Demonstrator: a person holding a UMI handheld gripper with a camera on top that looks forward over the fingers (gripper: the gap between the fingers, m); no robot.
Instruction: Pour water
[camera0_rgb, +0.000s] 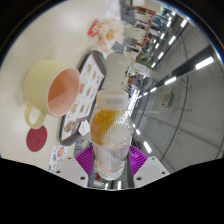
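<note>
Gripper (110, 168) is being clamped on the bottle (111, 135), tilted.
Spill risk: water is being aimed toward the cup (52, 88) at 10 o'clock; the stream could be overshooting its rim.

Fingers: two, mostly dark, low in the gripper view, one at each side of the gripper (110, 158)
Pads (85, 157): magenta, ribbed with fine parallel ridges, one on each finger's inner face
Left finger: a small patch of magenta pad showing, edged with black
Right finger: a wider strip of ribbed magenta, with a dark body behind it
Other markings, screws, cables: too small to tell
</note>
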